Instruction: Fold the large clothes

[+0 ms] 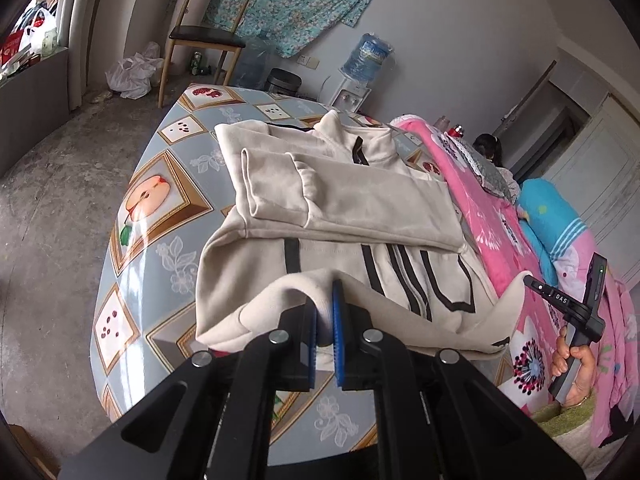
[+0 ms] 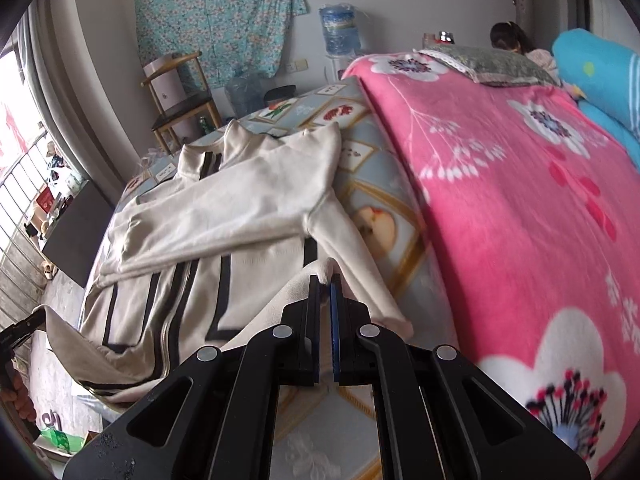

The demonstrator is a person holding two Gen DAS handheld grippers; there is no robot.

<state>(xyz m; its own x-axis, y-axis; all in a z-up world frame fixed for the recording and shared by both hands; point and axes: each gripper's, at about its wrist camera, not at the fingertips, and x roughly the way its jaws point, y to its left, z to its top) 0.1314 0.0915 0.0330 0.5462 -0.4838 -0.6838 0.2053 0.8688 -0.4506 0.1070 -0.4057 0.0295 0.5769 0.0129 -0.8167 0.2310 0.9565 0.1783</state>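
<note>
On a counter (image 1: 132,272) covered with a fruit-print cloth, a cream zip-up jacket (image 1: 360,200) with black stripes lies face up, both sleeves already crossed flat over its chest, collar toward the far wall. At the left, the left gripper (image 1: 325,312) is closed on the jacket's bottom hem, a fold of cream fabric pinched between its blue pads and lifted clear of the cloth below. To the right, the right gripper (image 2: 325,300) is clamped on the same hem near the opposite corner, a ridge of fabric caught between its jaws, with the loose end of one sleeve (image 2: 380,300) trailing just beside it. Farther right, a bed with a pink flowered blanket (image 2: 520,200) sits against the counter's edge.

The step in hand appears to be the bottom-to-top fold: the hem is raised at both corners, and the lower part of the jacket is starting to peel off the counter. The next move likely calls for carrying both corners together toward the collar, keeping them level so the hem lands square over the folded sleeves. The trailing sleeve end may need tucking first.
</note>
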